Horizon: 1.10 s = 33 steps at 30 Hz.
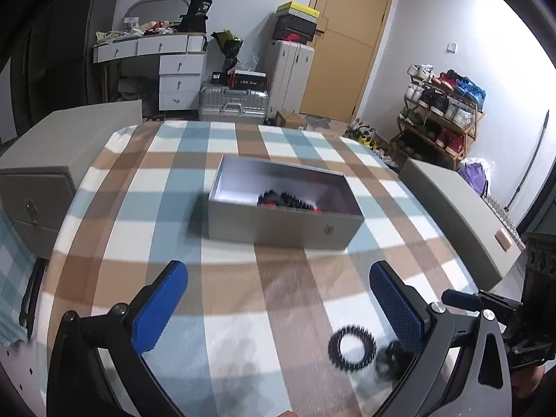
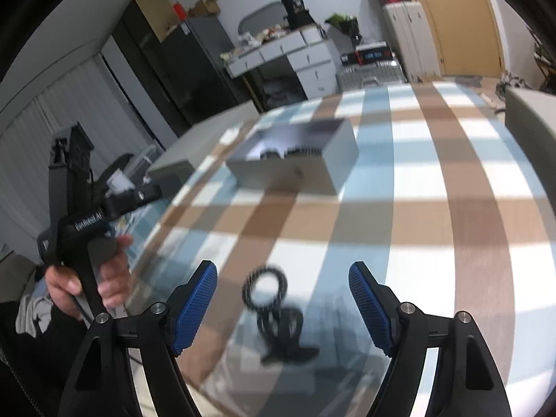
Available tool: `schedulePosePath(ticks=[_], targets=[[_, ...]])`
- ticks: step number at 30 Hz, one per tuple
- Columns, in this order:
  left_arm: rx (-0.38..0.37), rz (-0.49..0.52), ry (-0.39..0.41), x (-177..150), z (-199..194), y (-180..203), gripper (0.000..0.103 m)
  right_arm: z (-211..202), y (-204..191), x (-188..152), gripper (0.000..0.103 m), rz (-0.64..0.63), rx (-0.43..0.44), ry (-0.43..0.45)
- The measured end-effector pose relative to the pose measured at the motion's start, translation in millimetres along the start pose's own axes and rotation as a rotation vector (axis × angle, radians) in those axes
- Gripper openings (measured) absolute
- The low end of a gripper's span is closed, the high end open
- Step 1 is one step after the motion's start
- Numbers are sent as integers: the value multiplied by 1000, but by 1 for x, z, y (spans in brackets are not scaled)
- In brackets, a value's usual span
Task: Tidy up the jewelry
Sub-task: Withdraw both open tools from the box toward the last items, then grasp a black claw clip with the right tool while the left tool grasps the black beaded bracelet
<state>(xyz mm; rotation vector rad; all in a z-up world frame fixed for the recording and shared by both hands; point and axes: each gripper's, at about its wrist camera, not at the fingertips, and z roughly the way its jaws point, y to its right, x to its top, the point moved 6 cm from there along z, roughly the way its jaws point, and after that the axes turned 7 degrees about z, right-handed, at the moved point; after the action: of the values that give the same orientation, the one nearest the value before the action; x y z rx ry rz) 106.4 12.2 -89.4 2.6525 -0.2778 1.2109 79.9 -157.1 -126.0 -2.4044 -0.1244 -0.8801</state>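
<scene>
Worktop [image 1: 243,295]: checked cloth in blue, brown and white; far edge curves off toward the room's floor; broad bare cloth lies between the tray and both tools.
Grey boxes: three. One open tray [image 1: 278,229] mid-worktop, one closed case [image 1: 52,160] at the left edge, one lid-like piece [image 1: 462,208] at the right edge.
Tray contents: dark beaded pieces with red bits [image 1: 288,201]; count unclear.
Loose bracelets: two black rings, one beaded [image 2: 266,286], one smoother [image 2: 281,326], touching, on the near cloth.
Left tool [image 1: 278,309]: wide, nothing between its pads; bracelets beside its right finger.
Right tool [image 2: 283,307]: wide, bracelets between the fingers, untouched.
</scene>
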Motion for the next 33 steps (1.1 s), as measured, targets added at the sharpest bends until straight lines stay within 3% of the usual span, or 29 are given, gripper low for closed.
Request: schedulePosePath(ticks=[12, 16, 18, 22, 25, 33], targets=[[30, 35, -91, -54, -3, 1, 102, 23, -3, -38, 78, -27, -50, -68], [51, 36, -93, -57, -7, -5, 102, 27, -5, -37, 63, -31, -52, -74], [51, 27, -97, -60, -8, -7, 102, 29, -5, -37, 62, -37, -74, -81], [54, 45, -110, -62, -7, -5, 102, 33, -6, -39, 32, -44, -80, -100], [67, 65, -102, -60, -9, -3, 102, 33, -7, -40, 32, -50, -74, -107], [16, 84, -118, -59, -7, 6, 102, 24, -11, -38, 31, -36, -29, -77]])
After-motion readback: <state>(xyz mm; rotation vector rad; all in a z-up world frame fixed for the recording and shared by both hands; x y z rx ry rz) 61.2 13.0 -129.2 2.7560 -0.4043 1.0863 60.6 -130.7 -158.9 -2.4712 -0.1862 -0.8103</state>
